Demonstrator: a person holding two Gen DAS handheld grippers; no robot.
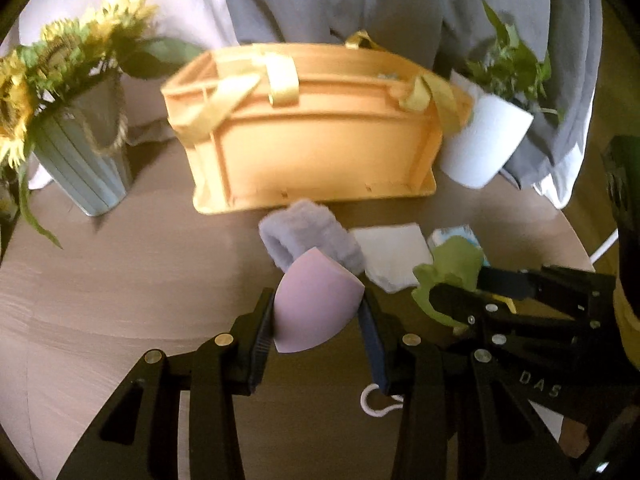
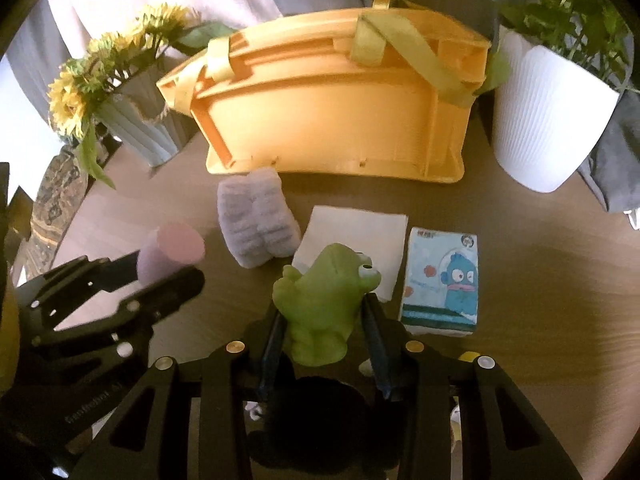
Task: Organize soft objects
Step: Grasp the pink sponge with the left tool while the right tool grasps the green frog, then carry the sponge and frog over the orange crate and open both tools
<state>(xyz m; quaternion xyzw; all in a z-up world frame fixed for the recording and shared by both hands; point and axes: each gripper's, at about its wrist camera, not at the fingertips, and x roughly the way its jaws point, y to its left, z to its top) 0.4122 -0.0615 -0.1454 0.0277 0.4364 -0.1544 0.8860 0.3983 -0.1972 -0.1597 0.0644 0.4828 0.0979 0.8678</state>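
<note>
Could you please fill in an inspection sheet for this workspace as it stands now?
Surface: brown wooden table, round-edged.
Job's things: orange plastic crate with yellow ribbon handles at the back; lavender fuzzy cloth, white napkin and cartoon tissue pack lying in front of it.
Clutter: sunflower vase to the crate's left, white potted plant to its right.
Grippers: left gripper shut on a pink makeup sponge; right gripper shut on a green frog toy.
Cables: white cord at the table's right edge; a white loop under the left gripper.
Surroundings: grey and white curtains behind.
</note>
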